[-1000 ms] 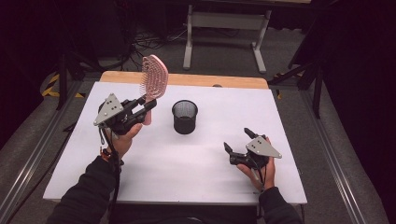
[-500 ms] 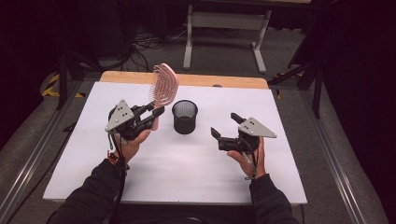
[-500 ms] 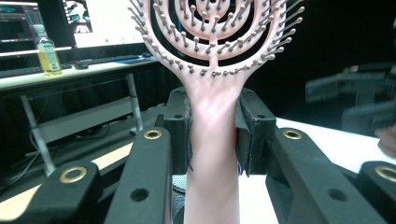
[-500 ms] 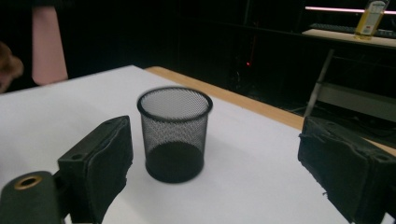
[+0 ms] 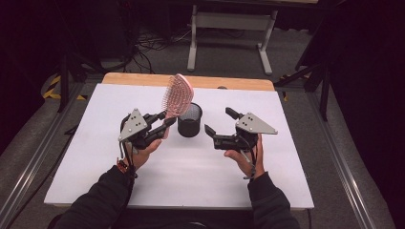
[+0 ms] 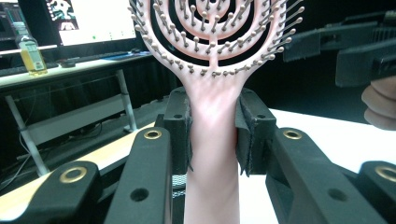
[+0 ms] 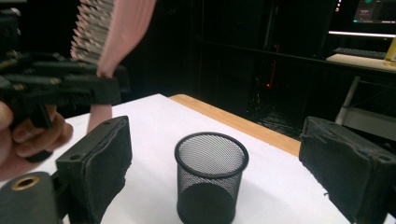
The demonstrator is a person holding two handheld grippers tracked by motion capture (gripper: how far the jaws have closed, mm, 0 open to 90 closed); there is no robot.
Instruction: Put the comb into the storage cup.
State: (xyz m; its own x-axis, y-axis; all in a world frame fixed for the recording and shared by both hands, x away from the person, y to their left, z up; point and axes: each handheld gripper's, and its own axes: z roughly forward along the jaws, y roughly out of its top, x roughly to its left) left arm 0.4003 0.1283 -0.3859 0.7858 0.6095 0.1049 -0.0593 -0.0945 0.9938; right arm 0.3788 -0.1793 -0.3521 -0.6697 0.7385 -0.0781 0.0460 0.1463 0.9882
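My left gripper (image 5: pixel 165 123) is shut on the handle of a pink hairbrush (image 5: pixel 178 95), held off the table with its head up and leaning toward a black mesh cup (image 5: pixel 189 120). In the left gripper view both pads clamp the hairbrush handle (image 6: pixel 212 116), bristles facing the camera. The cup stands upright and empty on the white table (image 5: pixel 191 176). My right gripper (image 5: pixel 218 120) hovers just right of the cup, open with nothing between its pads. In the right gripper view the cup (image 7: pixel 211 177) sits between the wide-apart pads (image 7: pixel 100 168), and the hairbrush (image 7: pixel 121 32) shows at upper left.
A wooden strip (image 5: pixel 143 78) runs along the table's far edge. Beyond it stand a metal frame (image 5: pixel 229 21) and cables on the floor. A desk with a monitor (image 6: pixel 95 21) and a bottle (image 6: pixel 29 51) stands in the dark background.
My left gripper has carried the hairbrush rightward toward the cup and a little down. My right gripper has risen and moved left, up to the cup's right side.
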